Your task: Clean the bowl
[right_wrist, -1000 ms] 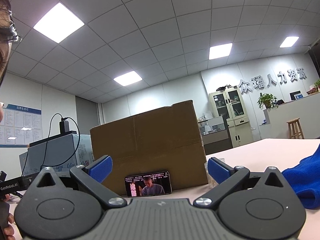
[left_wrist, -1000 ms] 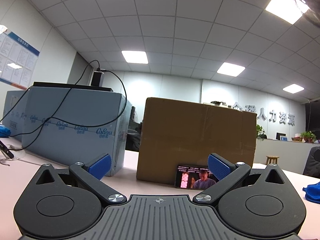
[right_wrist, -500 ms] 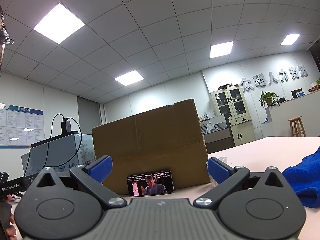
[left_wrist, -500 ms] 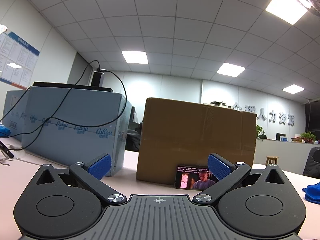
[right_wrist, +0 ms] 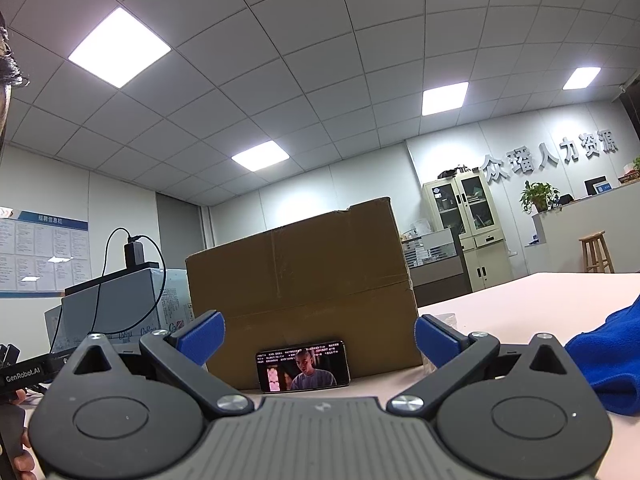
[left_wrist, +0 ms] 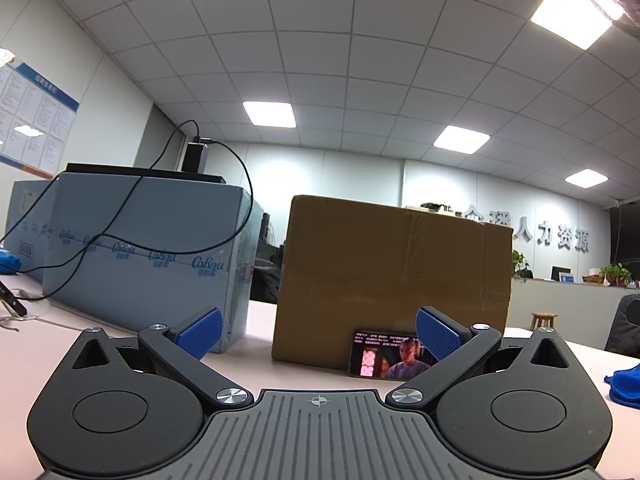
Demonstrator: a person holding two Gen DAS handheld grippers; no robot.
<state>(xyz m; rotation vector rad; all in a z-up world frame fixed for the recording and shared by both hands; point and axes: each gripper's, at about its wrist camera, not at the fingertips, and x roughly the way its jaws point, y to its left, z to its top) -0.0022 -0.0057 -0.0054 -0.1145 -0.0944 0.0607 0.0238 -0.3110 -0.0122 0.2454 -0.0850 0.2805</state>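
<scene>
Bowl: neither wrist view shows one, so I cannot tell where it is. Largest on the pink table [left_wrist: 260, 320] is the brown cardboard box [left_wrist: 392, 276], standing at the far middle, with the pale blue carton [left_wrist: 144, 256] to its left and black cables [left_wrist: 224, 240] draped over that. A blue cloth [right_wrist: 600, 356] lies near the right edge in the right view; only its corner shows in the left view. A phone [right_wrist: 303, 367] leans against the box foot, its screen lit.

The left gripper [left_wrist: 318, 328] has its blue pads spread wide with nothing between them, and the right gripper [right_wrist: 318, 332] is likewise spread wide and empty.

Compared with a second ago, the left view is practically unchanged. The right view has drifted slightly: the phone and box sit a touch further right in frame.
</scene>
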